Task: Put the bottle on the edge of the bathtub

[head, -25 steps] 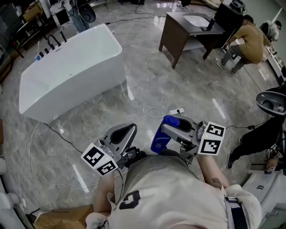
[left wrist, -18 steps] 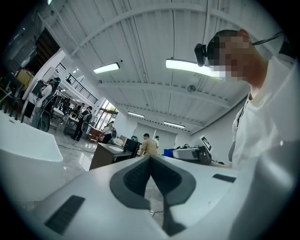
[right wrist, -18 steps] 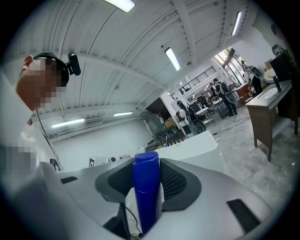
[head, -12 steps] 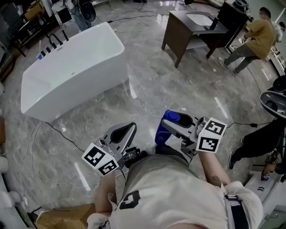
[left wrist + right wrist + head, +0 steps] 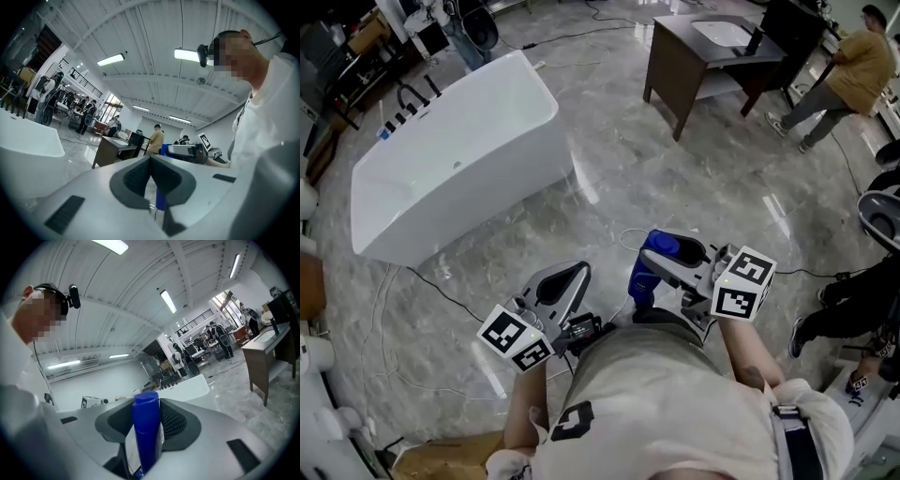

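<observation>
Closest to us, our right gripper (image 5: 667,265), smooth grey plastic with ribbed black pads, points roughly level away from our chest, its marker cube nearer our body. Its jaws are clamped on the bottle (image 5: 644,278), a glossy blue cylinder with a round cap. The bottle stands upright between the pads, gripped near the cap. Our left gripper (image 5: 561,284) sits beside it, also level, its jaws pressed together on nothing. Beyond lies polished grey marble floor (image 5: 609,187), then the white, smooth-walled, round-cornered bathtub (image 5: 487,192), well apart from the bottle.
</observation>
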Motion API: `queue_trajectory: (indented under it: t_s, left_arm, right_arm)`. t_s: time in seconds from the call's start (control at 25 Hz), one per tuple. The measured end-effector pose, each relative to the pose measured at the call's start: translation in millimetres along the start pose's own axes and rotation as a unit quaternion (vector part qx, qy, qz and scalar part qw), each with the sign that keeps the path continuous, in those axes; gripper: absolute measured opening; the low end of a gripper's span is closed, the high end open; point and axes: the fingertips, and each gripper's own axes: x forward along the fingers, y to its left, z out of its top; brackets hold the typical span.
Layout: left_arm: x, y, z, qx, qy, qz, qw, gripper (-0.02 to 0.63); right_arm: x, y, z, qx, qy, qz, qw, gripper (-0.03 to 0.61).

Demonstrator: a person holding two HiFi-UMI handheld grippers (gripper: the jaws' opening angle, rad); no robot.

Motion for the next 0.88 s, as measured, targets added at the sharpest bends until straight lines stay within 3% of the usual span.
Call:
queue_trajectory:
  t_s: [0.88]
  left_arm:
    - [161.6,35.4,27.3,0.014,0.021,0.026,0.9994,0.058]
  right_arm:
    - [-24.2,-145.5,71.0,-0.011,0.006,0.026,1.0,0.164]
